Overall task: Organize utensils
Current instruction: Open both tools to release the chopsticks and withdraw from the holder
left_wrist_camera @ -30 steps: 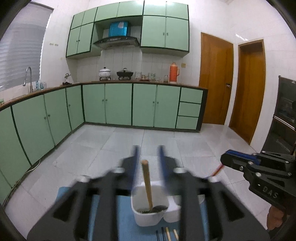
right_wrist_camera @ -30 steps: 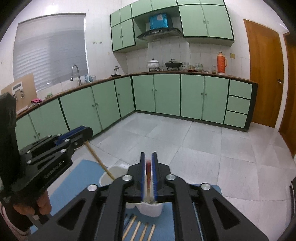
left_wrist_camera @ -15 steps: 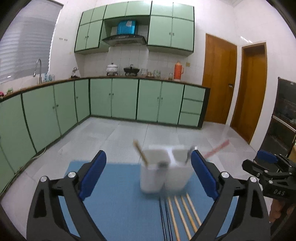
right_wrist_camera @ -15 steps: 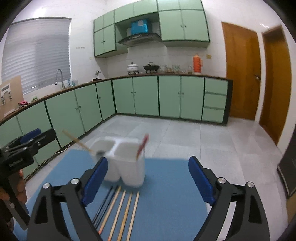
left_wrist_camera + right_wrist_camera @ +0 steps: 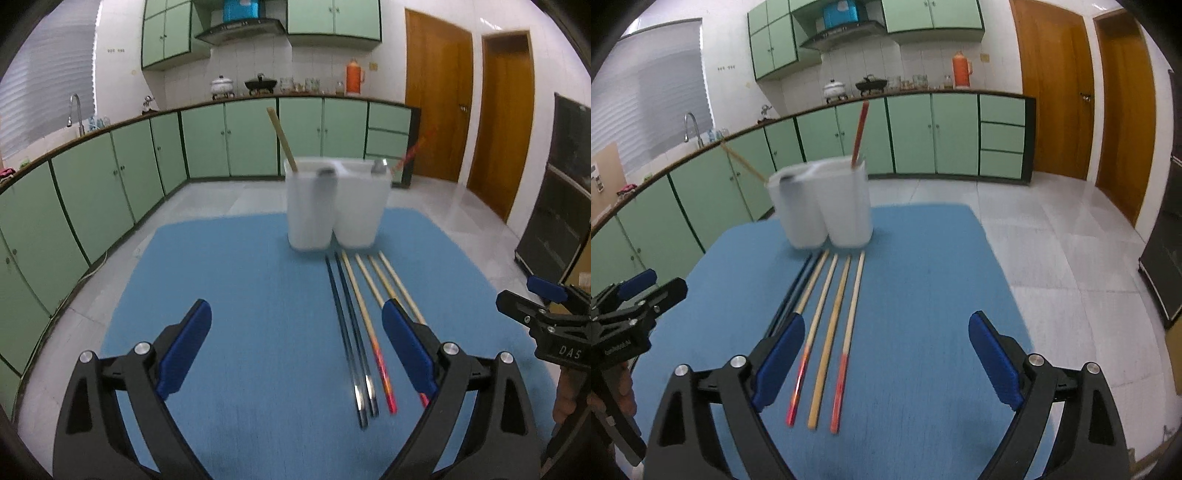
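hovering left gripper (image 5: 296, 345) (fingers (image 5: 186, 345) apart), 6 chopsticks (image 5: 364, 295)

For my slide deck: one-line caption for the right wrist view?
Open right gripper above loose chopsticks on a blue mat, before a white two-cup holder.

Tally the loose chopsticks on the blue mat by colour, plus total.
Dark chopsticks: 2
Light wooden chopsticks (some red-tipped): 4
Total loose on the blue mat: 6
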Demonstrator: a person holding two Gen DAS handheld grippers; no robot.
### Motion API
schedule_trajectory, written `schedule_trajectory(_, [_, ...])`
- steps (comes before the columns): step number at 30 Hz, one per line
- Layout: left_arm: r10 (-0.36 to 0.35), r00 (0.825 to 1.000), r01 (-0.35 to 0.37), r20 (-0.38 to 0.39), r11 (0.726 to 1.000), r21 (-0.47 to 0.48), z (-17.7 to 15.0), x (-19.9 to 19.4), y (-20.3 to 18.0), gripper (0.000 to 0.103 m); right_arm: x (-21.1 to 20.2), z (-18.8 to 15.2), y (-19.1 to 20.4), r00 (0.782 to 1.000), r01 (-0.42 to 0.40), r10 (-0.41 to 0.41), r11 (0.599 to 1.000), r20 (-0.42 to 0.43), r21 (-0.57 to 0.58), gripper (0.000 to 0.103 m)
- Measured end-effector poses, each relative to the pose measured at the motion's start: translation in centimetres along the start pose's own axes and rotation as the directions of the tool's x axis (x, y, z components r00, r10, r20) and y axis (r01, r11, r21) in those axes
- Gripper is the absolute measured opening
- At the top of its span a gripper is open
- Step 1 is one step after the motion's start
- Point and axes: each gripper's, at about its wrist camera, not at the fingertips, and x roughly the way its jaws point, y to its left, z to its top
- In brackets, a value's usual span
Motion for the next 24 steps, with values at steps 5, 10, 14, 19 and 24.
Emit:
schedule_trajectory(5, [-0.003,0.998,0.003,-0.059,1.000,0.000,-2.4,0.1,-0.3,0.091,0.0,-2.8,1.2,0.999,0.010,-0.012,0.999,-0.049,-0.042,0.084])
schedule_trajectory(10, [-0.013,0.993,0.012,-0.114,1.000,-0.010,-4.7,0.2,-0.2,0.091,0.7,-5.2,2.2,0.994,-0.013,0.003,0.996,-0.113,-0.083,0.063])
schedule_trajectory(14, [-0.017,0.990,0.015,-0.140,1.000,-0.016,-5.6,0.3,-0.2,0.091,1.3,-5.9,2.9,0.989,-0.025,0.011,0.995,-0.146,-0.096,0.046])
schedule_trajectory(19, [-0.025,0.987,0.024,-0.159,1.000,-0.009,-6.4,0.4,-0.4,0.091,2.0,-6.6,3.3,0.985,-0.030,0.012,0.994,-0.175,-0.104,0.032])
schedule_trajectory(24, [-0.029,0.985,0.028,-0.170,1.000,-0.013,-6.5,0.6,-0.3,0.091,2.4,-6.9,3.4,0.984,-0.009,-0.013,0.992,-0.177,-0.126,0.026])
